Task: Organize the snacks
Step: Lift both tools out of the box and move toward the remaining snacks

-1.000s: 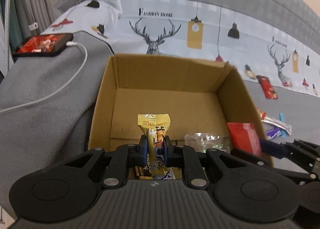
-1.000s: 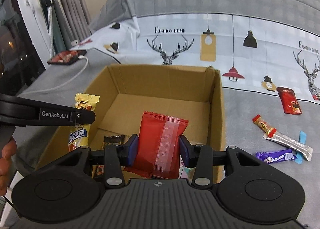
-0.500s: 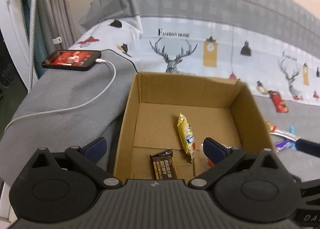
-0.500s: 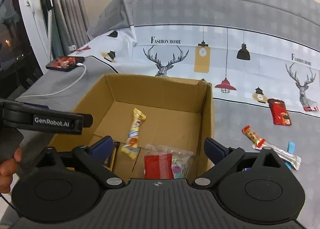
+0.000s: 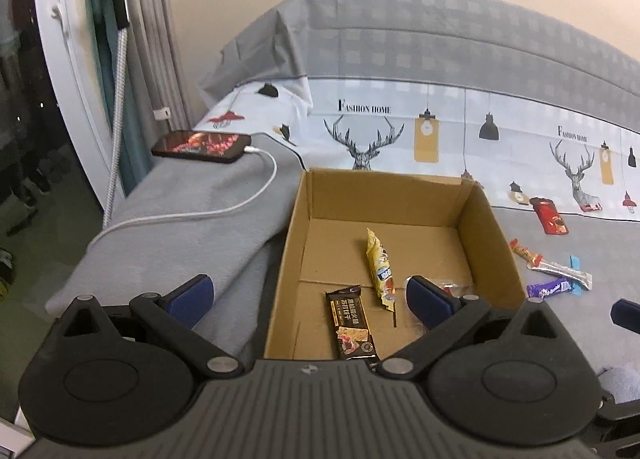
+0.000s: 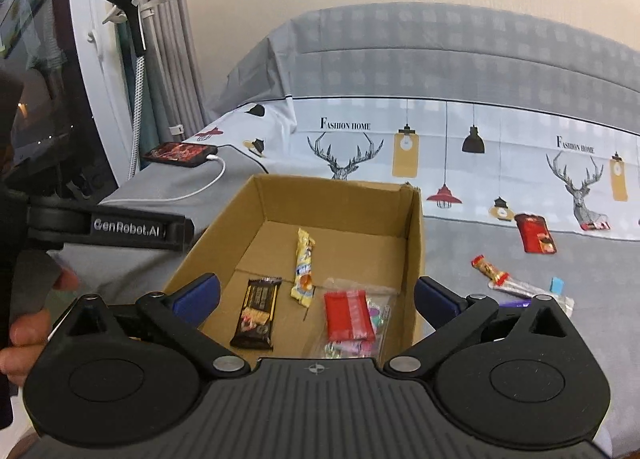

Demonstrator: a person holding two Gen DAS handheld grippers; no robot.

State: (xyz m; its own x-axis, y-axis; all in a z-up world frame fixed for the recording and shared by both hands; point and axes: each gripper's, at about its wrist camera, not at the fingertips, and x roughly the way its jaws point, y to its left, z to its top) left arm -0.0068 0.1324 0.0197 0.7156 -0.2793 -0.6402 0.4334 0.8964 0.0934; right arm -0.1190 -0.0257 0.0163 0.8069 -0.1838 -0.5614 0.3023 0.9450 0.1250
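Note:
An open cardboard box (image 5: 296,211) (image 6: 414,235) sits on the grey bed. Inside lie a yellow snack stick (image 5: 380,267) (image 6: 304,267), a dark brown bar (image 5: 352,323) (image 6: 256,315), a red packet (image 6: 348,315) and a clear candy bag (image 6: 380,319). My left gripper (image 5: 310,299) is open and empty above the box's near edge. My right gripper (image 6: 316,299) is open and empty, also raised over the box's near edge. Loose snacks lie on the bed right of the box: a red pouch (image 5: 550,215) (image 6: 534,233), a red-yellow stick (image 5: 524,251) (image 6: 488,269), a silver packet (image 5: 564,271) and a purple bar (image 5: 548,287).
A phone (image 5: 200,146) (image 6: 178,153) with a white charging cable (image 5: 256,195) lies on a grey blanket left of the box. A curtain and a white window frame (image 5: 72,99) stand at the far left. The left gripper's body (image 6: 108,225) shows in the right wrist view.
Both grippers opened and let go: the yellow stick and the red packet dropped into the box. Both grippers then rose and pulled back from the box.

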